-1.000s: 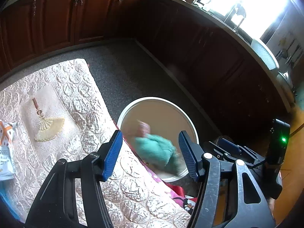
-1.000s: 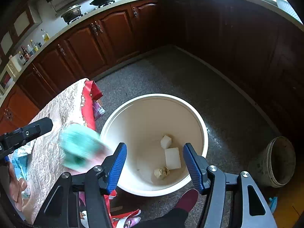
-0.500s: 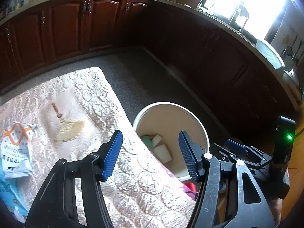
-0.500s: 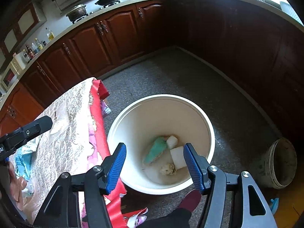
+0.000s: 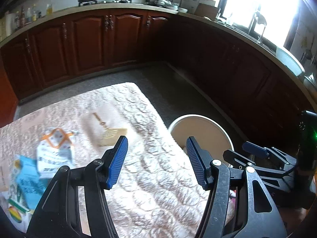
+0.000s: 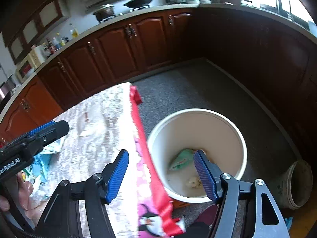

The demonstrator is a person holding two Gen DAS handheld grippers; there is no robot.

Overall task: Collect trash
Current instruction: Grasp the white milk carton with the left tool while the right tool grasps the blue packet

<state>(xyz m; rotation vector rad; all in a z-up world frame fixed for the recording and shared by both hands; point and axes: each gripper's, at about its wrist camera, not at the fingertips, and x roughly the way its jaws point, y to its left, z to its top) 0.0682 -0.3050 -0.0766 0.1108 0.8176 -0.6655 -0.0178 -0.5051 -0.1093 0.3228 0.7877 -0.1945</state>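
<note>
A cream round bin [image 6: 233, 130] stands on the floor beside the table; it also shows in the left wrist view [image 5: 200, 119]. Inside lie a green wrapper [image 6: 181, 159] and a crumpled beige scrap [image 6: 195, 182]. My left gripper [image 5: 156, 161] is open and empty above the quilted tablecloth [image 5: 158, 188]. On the cloth at the left lie a white and orange snack bag [image 5: 55, 150] and a blue packet [image 5: 27, 182]. My right gripper [image 6: 161, 175] is open and empty over the table's edge, next to the bin.
Dark wooden cabinets [image 5: 89, 41] run round the room under a counter with pots. A red and pink cloth edge [image 6: 150, 170] hangs off the table. A grey bucket [image 6: 297, 184] stands on the floor at the right. A fan print [image 5: 111, 134] marks the cloth.
The green wrapper fell into the bin and lies there. Both grippers have swung left, away from the bin and over the table, so the snack bags come into the left view.
</note>
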